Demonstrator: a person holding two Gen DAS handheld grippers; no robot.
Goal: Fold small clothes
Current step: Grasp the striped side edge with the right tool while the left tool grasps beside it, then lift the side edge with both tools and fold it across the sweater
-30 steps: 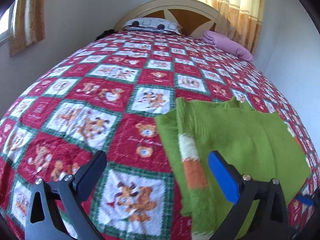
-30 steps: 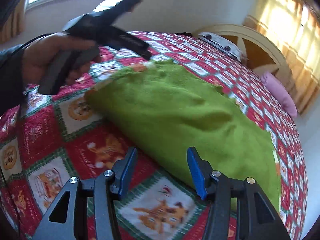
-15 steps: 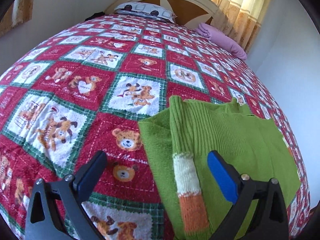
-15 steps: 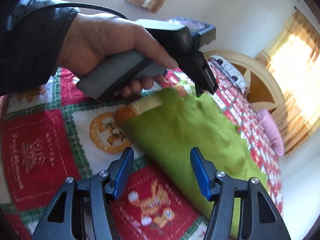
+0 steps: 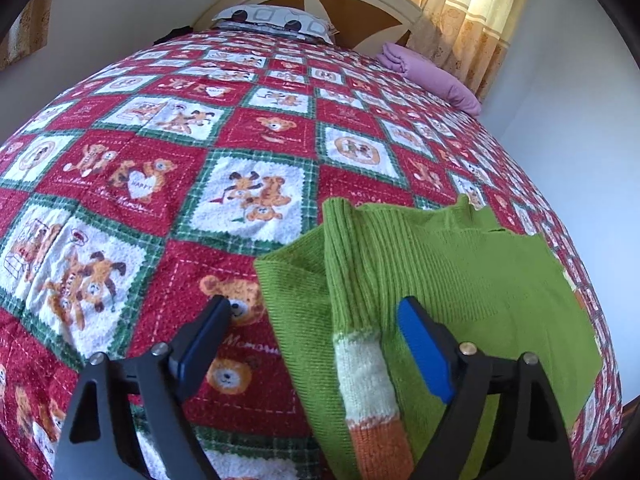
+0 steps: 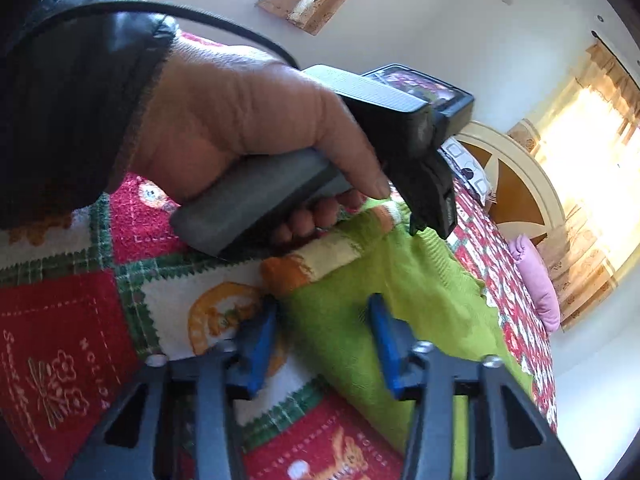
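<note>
A small green knit sweater [image 5: 460, 280] lies flat on the quilt, one sleeve folded over its body, with a cream and orange cuff [image 5: 368, 400]. My left gripper [image 5: 316, 344] is open low over the sweater's left edge, the sleeve between its jaws. In the right wrist view the sweater [image 6: 360, 320] lies ahead, the cuff [image 6: 316, 260] at its near corner. My right gripper [image 6: 324, 336] is open, its jaws astride the sweater's near edge. The hand holding the left gripper [image 6: 280, 148] fills the upper left of that view.
The bed carries a red, green and white teddy-bear quilt [image 5: 180, 208]. A patterned pillow [image 5: 276, 22] and a purple cushion [image 5: 436, 76] lie by the headboard [image 5: 360, 16]. Curtains [image 5: 472, 12] hang at the right. White walls surround the bed.
Both grippers have come lower and closer to the sweater. The right one has swung in toward the cuff corner, close beside the left hand. Both stay open.
</note>
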